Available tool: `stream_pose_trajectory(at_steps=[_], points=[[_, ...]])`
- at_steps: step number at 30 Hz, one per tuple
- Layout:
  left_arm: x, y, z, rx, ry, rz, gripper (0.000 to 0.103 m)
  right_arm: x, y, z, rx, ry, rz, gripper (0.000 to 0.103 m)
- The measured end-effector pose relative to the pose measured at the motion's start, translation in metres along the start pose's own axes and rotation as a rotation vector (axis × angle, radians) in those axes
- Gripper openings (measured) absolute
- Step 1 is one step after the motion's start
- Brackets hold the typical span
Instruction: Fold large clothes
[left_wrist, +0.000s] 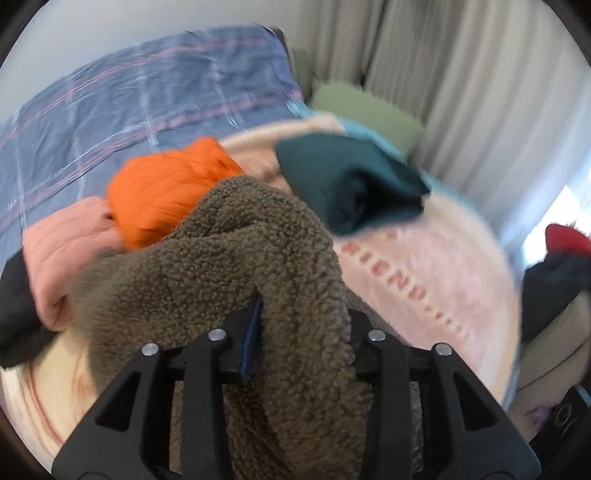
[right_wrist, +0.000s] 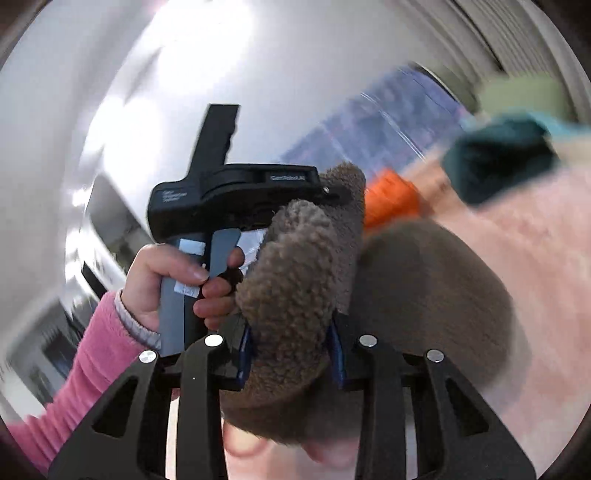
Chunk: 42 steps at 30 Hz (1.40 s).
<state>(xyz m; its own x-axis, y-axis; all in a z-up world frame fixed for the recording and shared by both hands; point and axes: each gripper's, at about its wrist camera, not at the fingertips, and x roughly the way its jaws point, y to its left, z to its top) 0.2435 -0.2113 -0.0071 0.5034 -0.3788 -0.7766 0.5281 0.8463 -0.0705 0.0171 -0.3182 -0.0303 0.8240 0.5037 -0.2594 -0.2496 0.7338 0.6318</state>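
Both grippers clamp the brown fleece jacket (left_wrist: 236, 266): the left gripper (left_wrist: 299, 339) and right gripper (right_wrist: 291, 354) each pinch a bunched edge, close together, the rest sagging onto the pink blanket (left_wrist: 424, 280) on the bed.

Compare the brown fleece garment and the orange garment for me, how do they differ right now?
The brown fleece garment has a nubby, curly pile; the orange garment looks smooth and puffy. The brown one is lifted, pinched in both the left claw and the right claw; the orange one lies loose in the pile, held by nothing. The brown one is dull, the orange one vivid. Both are bulky clothes over the same bed.
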Motion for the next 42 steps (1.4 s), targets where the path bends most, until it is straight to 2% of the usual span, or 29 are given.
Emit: stream_pose_trajectory(at_steps=[2, 4, 7, 10, 12, 15, 17, 19, 22, 25, 28, 31, 33, 34, 35, 39, 41, 42], points=[[0.033, -0.018, -0.008, 0.039, 0.051, 0.005, 0.050, -0.007, -0.033, -0.008, 0.090, 0.031, -0.028, 0.034], [0.052, -0.027, -0.016, 0.055, 0.070, -0.007, 0.056, -0.012, -0.059, -0.023, 0.159, 0.059, -0.055, 0.034], [0.055, -0.044, -0.023, 0.095, 0.040, -0.046, 0.064, -0.016, -0.080, -0.035, 0.207, 0.071, -0.056, 0.038], [0.058, -0.048, -0.026, 0.107, 0.029, -0.050, 0.067, -0.017, -0.090, -0.039, 0.229, 0.081, -0.054, 0.046], [0.059, -0.046, -0.028, 0.099, 0.028, -0.054, 0.067, -0.018, -0.090, -0.038, 0.221, 0.078, -0.075, 0.052], [0.058, -0.042, -0.025, 0.069, 0.021, -0.067, 0.068, -0.018, -0.082, -0.029, 0.196, 0.074, -0.097, 0.051], [0.052, -0.039, -0.025, 0.047, 0.005, -0.070, 0.066, -0.021, -0.076, -0.022, 0.156, 0.056, -0.116, 0.037], [0.036, -0.033, -0.017, 0.004, -0.040, -0.091, 0.063, -0.023, -0.074, -0.011, 0.117, 0.026, -0.126, 0.032], [-0.003, -0.023, -0.005, -0.024, -0.132, -0.126, 0.062, -0.024, -0.069, 0.004, 0.073, -0.007, -0.150, 0.028], [-0.038, -0.020, -0.006, 0.054, -0.169, -0.097, 0.062, -0.020, -0.083, 0.007, 0.101, 0.007, -0.190, 0.028], [-0.039, -0.016, -0.024, 0.143, -0.129, -0.057, 0.062, -0.011, -0.111, -0.003, 0.220, 0.052, -0.174, 0.031], [-0.007, -0.005, -0.049, 0.170, -0.020, -0.032, 0.057, -0.018, -0.121, -0.014, 0.274, 0.058, -0.147, 0.036], [0.010, 0.002, -0.067, 0.168, -0.038, -0.057, 0.057, -0.022, -0.119, -0.017, 0.260, 0.066, -0.150, 0.045], [0.011, 0.004, -0.069, 0.169, -0.038, -0.056, 0.058, -0.025, -0.118, -0.016, 0.249, 0.071, -0.161, 0.055], [0.009, 0.007, -0.068, 0.161, -0.038, -0.068, 0.057, -0.028, -0.118, -0.015, 0.246, 0.067, -0.178, 0.059], [0.011, 0.004, -0.066, 0.165, -0.025, -0.053, 0.059, -0.039, -0.112, 0.000, 0.212, 0.028, -0.211, 0.057], [0.011, -0.002, -0.065, 0.175, -0.028, -0.026, 0.059, -0.038, -0.107, 0.005, 0.168, 0.023, -0.240, 0.040], [0.012, -0.004, -0.066, 0.184, -0.029, -0.010, 0.060, -0.039, -0.106, 0.006, 0.157, 0.015, -0.274, 0.040]])
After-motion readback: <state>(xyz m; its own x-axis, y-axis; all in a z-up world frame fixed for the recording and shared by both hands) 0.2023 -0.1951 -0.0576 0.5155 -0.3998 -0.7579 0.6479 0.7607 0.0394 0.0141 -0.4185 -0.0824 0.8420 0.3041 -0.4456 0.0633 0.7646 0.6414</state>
